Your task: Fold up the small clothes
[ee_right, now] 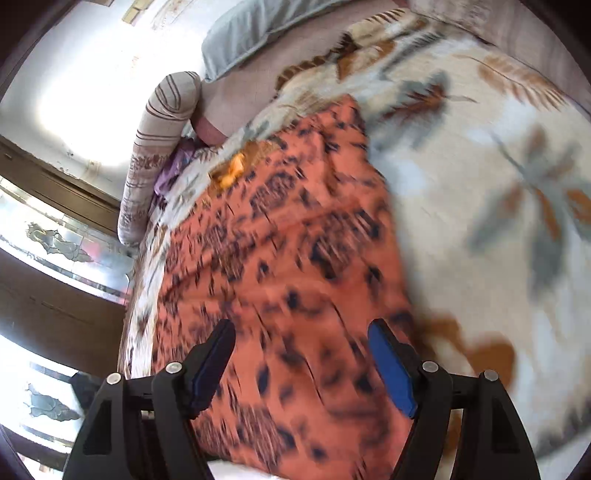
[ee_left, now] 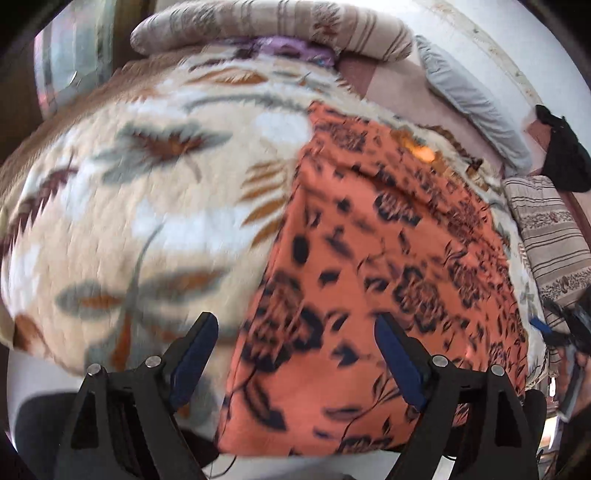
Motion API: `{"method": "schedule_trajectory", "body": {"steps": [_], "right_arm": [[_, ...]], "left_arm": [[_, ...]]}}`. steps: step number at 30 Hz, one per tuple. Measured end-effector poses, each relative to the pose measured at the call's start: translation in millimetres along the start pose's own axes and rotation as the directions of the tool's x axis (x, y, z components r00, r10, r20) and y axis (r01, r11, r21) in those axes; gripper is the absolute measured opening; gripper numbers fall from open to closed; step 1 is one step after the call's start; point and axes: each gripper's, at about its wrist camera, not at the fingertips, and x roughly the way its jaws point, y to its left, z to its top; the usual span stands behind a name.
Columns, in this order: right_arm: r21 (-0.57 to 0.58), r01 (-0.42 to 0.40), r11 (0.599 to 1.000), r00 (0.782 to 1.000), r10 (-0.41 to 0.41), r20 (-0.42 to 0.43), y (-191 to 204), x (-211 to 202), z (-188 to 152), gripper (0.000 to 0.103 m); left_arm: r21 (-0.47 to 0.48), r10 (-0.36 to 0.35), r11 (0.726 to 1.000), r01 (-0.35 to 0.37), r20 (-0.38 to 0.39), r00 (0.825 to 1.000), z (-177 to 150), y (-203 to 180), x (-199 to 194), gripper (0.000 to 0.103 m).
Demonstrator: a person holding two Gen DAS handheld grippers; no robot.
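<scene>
An orange garment with a dark floral print (ee_left: 369, 266) lies spread flat on a cream leaf-patterned blanket (ee_left: 129, 206); it also shows in the right wrist view (ee_right: 280, 258). A small yellow-orange patch (ee_left: 423, 149) shows at its far end. My left gripper (ee_left: 295, 328) is open and empty, hovering over the garment's near left edge. My right gripper (ee_right: 301, 332) is open and empty, above the garment's near part. Both views are motion-blurred.
A striped bolster (ee_left: 273, 26) and a grey pillow (ee_left: 472, 99) lie at the far side of the bed. A black cloth (ee_left: 565, 151) and a striped cushion (ee_left: 550, 236) are at the right. A wardrobe with mirrored panels (ee_right: 55, 240) stands beside the bed.
</scene>
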Motion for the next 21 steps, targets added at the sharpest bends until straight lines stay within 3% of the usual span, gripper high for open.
{"method": "schedule_trajectory", "body": {"steps": [5, 8, 11, 12, 15, 18, 21], "right_arm": [[0.097, -0.005, 0.995, 0.997, 0.013, -0.082, -43, -26, -58, 0.077], [0.117, -0.015, 0.993, 0.993, 0.029, -0.114, -52, -19, -77, 0.077], [0.084, 0.015, 0.996, 0.994, -0.005, -0.111, -48, -12, -82, 0.077], [0.079, 0.017, 0.997, 0.993, -0.007, -0.121, -47, -9, -83, 0.076], [0.052, 0.035, 0.998, 0.988, -0.027, -0.152, -44, -2, -85, 0.043], [0.056, 0.04, 0.998, 0.99, -0.032, -0.14, -47, -5, -87, 0.043], [0.066, 0.033, 0.997, 0.99, -0.023, -0.14, -49, -3, -86, 0.045]], "left_arm": [[-0.08, -0.054, 0.996, 0.049, -0.063, 0.997, -24, 10, 0, 0.087], [-0.068, -0.041, 0.997, 0.037, -0.065, 0.997, -32, 8, 1, 0.087], [-0.062, -0.025, 0.998, 0.018, -0.104, 0.994, -35, 6, 11, 0.087], [-0.072, -0.017, 0.997, 0.008, -0.123, 0.992, -37, 7, 15, 0.087], [-0.084, -0.027, 0.996, 0.017, -0.111, 0.993, -40, 9, 12, 0.086], [-0.093, -0.062, 0.994, 0.053, -0.092, 0.994, -43, 11, 4, 0.086], [-0.09, -0.024, 0.996, 0.014, -0.109, 0.994, -46, 19, 9, 0.086]]}}
